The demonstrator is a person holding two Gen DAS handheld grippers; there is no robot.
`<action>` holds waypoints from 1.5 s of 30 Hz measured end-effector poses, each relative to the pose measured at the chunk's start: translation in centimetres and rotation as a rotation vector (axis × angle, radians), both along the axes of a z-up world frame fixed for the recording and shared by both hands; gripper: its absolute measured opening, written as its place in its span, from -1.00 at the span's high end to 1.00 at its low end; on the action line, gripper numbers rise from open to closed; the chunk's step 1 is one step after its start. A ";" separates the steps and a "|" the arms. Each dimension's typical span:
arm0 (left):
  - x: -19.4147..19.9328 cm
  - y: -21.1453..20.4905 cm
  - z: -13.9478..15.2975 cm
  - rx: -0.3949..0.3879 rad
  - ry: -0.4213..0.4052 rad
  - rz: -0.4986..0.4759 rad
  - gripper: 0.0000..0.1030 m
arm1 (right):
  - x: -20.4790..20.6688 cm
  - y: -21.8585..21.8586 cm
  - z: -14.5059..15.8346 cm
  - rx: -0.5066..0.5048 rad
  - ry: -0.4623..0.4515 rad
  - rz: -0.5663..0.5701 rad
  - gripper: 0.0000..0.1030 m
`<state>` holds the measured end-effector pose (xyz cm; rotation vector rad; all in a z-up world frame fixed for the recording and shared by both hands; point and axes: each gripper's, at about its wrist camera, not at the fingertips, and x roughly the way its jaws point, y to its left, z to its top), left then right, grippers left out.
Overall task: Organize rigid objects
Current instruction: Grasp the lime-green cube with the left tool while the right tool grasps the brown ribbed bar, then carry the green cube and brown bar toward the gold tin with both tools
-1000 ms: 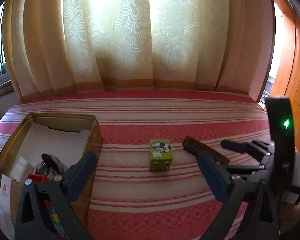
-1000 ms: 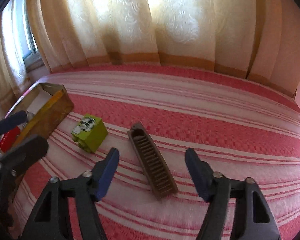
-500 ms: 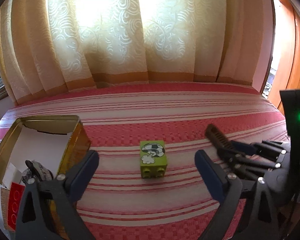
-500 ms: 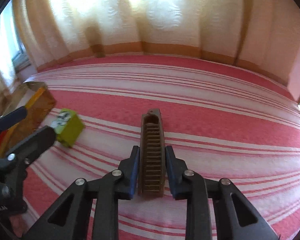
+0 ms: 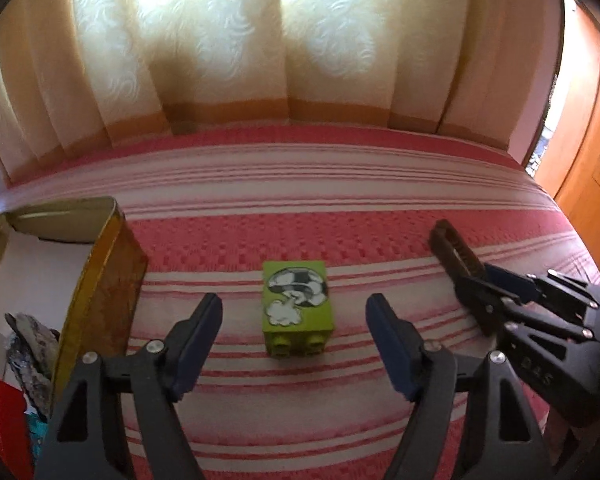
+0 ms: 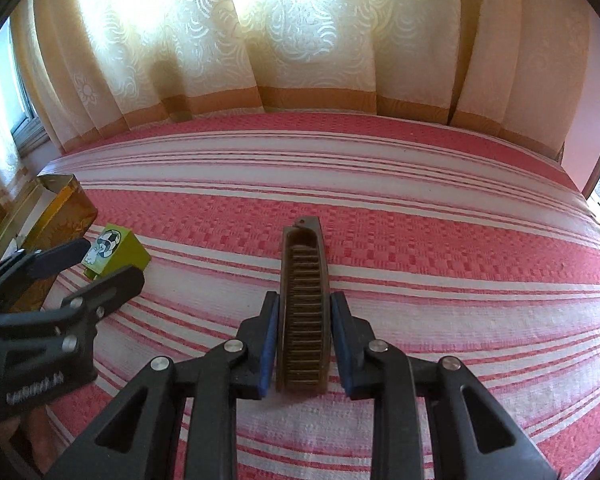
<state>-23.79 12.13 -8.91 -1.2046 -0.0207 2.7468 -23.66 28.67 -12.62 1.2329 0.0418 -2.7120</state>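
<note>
- Left wrist view: left gripper (image 5: 294,344) jaws closing, pads either side of the green block (image 5: 297,308) but clear of it.
- Block lies on the striped bedspread (image 5: 340,208), right of the gold tin (image 5: 100,264).
- Right gripper (image 6: 305,344) is clamped on the brown comb (image 6: 305,304), further right of the tin.

gold tin (image 5: 96,280) cut off at left, contents partly hidden
</note>
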 end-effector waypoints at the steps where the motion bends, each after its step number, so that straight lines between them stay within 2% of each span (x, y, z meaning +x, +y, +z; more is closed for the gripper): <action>1: -0.1 0.0 -0.1 0.003 -0.008 -0.004 -0.41 | 0.0 0.0 0.0 -0.001 0.001 -0.002 0.46; 3: -0.3 0.3 -0.3 -0.001 -0.024 -0.016 0.05 | 0.1 0.1 0.1 -0.009 0.006 -0.003 0.46; 4: -0.3 0.4 -0.4 -0.002 -0.032 -0.020 0.19 | 0.1 0.1 0.2 -0.013 0.008 -0.001 0.46; 5: -0.4 0.5 -0.5 -0.002 -0.040 -0.021 0.40 | 0.1 0.1 0.2 -0.017 0.011 0.003 0.46; 8: -0.2 0.4 -0.2 0.008 -0.029 -0.028 0.40 | 0.3 0.2 0.4 -0.028 0.023 0.011 0.46; 11: 0.4 0.8 0.3 -0.016 0.003 -0.037 0.41 | 0.6 0.3 0.7 -0.045 0.035 0.014 0.46; 17: 1.9 1.2 1.6 -0.068 0.087 -0.048 0.41 | 2.2 0.4 1.7 -0.057 0.123 0.005 0.46; 32: 6.5 -1.8 3.2 0.002 0.215 -0.016 0.41 | 6.8 -1.0 4.0 -0.031 0.355 0.007 0.47; 37: 8.2 -2.8 3.6 0.031 0.257 0.000 0.41 | 7.8 -1.7 4.3 -0.036 0.385 0.022 0.47; 45: 9.8 -2.4 4.1 0.006 0.309 -0.004 0.41 | 9.5 -2.8 4.3 -0.063 0.402 0.046 0.46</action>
